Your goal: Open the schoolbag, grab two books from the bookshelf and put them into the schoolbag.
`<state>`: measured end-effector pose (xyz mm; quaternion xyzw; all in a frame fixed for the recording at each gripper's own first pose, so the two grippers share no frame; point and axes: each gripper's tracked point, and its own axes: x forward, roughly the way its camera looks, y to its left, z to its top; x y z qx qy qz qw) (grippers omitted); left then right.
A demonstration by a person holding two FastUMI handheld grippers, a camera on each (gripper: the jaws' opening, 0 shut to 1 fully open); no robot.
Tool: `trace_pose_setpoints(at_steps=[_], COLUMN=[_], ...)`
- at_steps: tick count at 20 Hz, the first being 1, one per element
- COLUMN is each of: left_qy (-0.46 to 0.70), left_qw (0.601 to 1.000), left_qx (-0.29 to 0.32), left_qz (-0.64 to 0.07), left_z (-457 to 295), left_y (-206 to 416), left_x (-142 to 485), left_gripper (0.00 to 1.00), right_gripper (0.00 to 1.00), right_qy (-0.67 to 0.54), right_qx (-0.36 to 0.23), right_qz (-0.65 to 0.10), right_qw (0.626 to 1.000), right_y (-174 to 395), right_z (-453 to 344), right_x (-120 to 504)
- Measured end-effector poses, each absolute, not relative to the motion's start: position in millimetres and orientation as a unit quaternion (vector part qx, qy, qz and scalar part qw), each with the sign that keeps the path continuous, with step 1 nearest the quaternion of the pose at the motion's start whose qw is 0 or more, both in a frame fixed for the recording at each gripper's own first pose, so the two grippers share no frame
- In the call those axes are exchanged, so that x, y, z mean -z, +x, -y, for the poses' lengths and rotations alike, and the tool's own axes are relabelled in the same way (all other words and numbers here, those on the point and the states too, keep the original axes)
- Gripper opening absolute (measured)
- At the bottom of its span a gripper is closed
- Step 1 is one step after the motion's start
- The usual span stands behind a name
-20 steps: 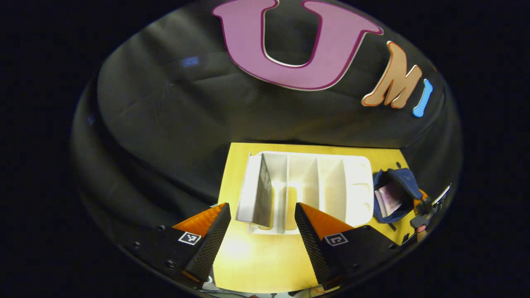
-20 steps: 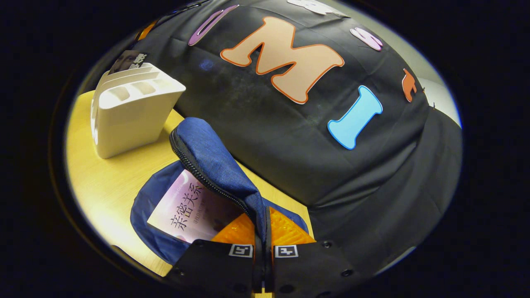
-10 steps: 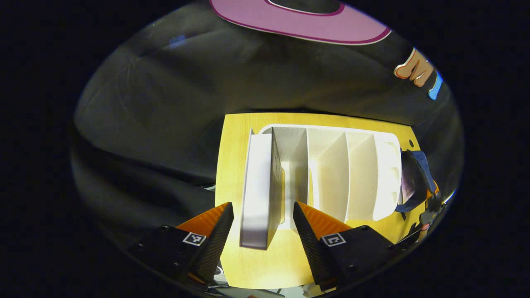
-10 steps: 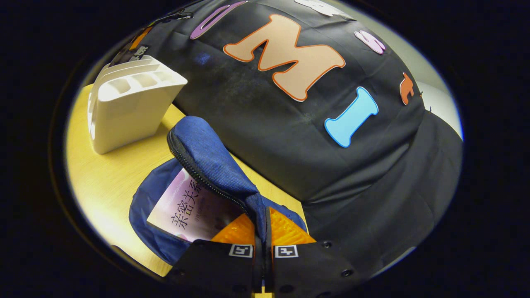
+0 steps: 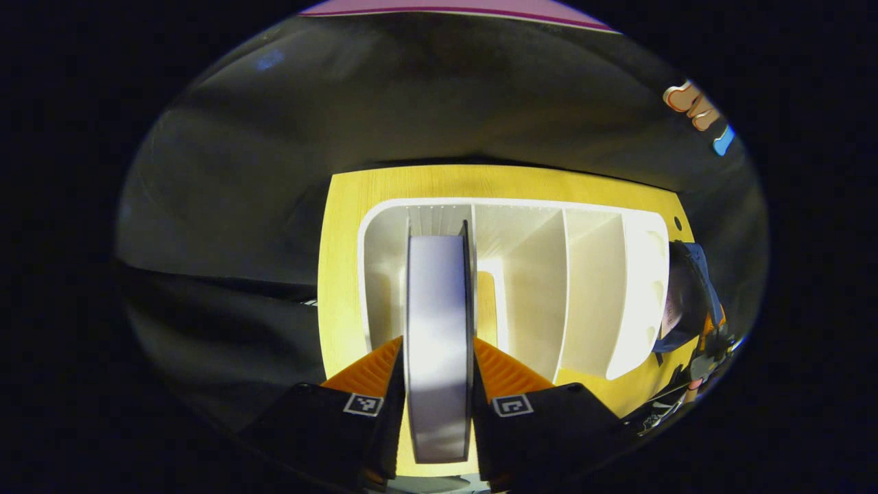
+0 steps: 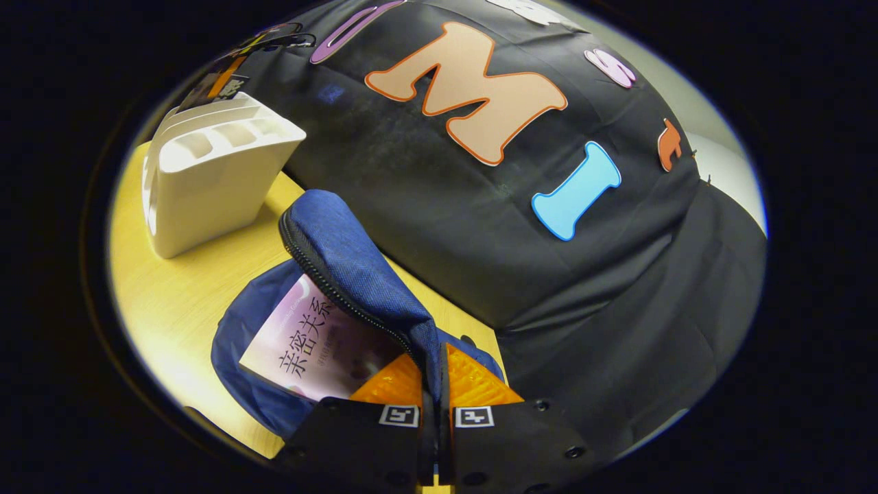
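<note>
Smooth matt plastic bookshelf [image 5: 590,288], woven cloth schoolbag [image 6: 357,267], wood-grain table [image 6: 185,302].

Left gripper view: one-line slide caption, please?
Left gripper shut on a book standing in the white bookshelf on the yellow table.

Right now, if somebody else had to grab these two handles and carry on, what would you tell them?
Left gripper: fingers closed on the second book, which stands in the white bookshelf.
Right gripper: fingers pinching the schoolbag flap, holding it open on the yellow table.
Done: bag unzipped; first book lies inside.
Left: lift the second book out of the shelf, carry it over, slide it in beside the first, then release both grips.
</note>
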<state>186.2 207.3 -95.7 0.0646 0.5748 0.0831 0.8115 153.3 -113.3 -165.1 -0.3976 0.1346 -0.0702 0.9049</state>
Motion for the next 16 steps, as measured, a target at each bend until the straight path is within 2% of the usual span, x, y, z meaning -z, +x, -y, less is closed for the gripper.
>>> trace_pose_setpoints(at_steps=[3,7,8,10,16], left_qy=[0.049,0.029,0.027,0.026,0.027], left_qw=[0.797,0.803,0.803,0.802,0.803], left_qx=[-0.112,-0.129,-0.128,-0.139,-0.154], left_qz=[-0.591,-0.582,-0.582,-0.58,-0.575], left_z=[-214,-212,-207,-205,-185], left_y=[176,168,165,154,110], left_x=[99,91,86,70,19], left_gripper=[0.35,0.34,0.33,0.34,0.33], right_gripper=[0.03,0.05,0.03,0.05,0.03], right_qy=[-0.398,-0.395,-0.396,-0.396,-0.396], right_qx=[0.067,0.064,0.063,0.059,0.048], right_qz=[-0.135,-0.134,-0.132,-0.131,-0.126], right_qw=[0.905,0.907,0.907,0.907,0.909], right_y=[152,154,153,151,152], right_z=[113,114,113,113,113], right_x=[166,165,164,165,164])
